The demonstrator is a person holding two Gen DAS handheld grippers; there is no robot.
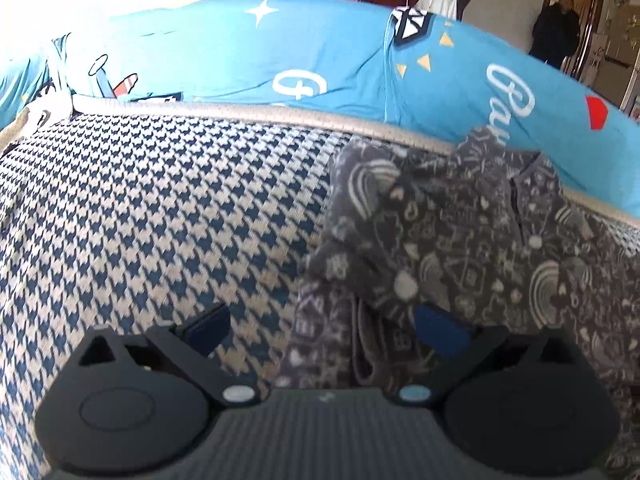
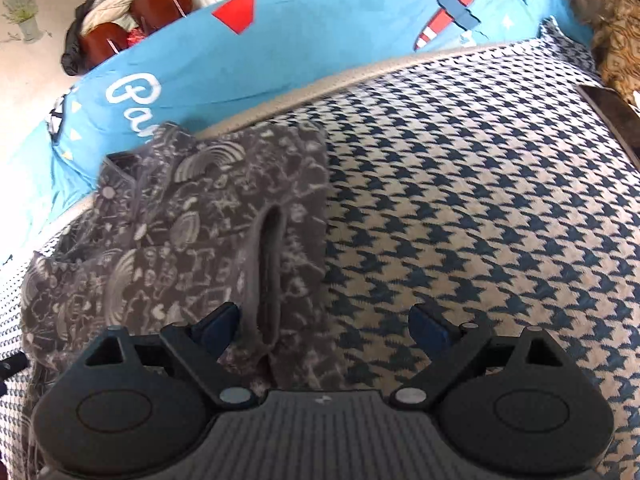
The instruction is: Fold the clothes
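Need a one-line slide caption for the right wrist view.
Open right gripper poised over a sleeve cuff of the grey patterned garment on a houndstooth cover.

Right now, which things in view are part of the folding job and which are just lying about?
Job: grey patterned garment, left gripper, right gripper, both open.

Lying about: houndstooth cover, blue printed sheet, brown furry item, dark jacket on chairs.

garment (image 2: 192, 232) on blanket (image 2: 460, 200), sheet (image 2: 320, 32) behind
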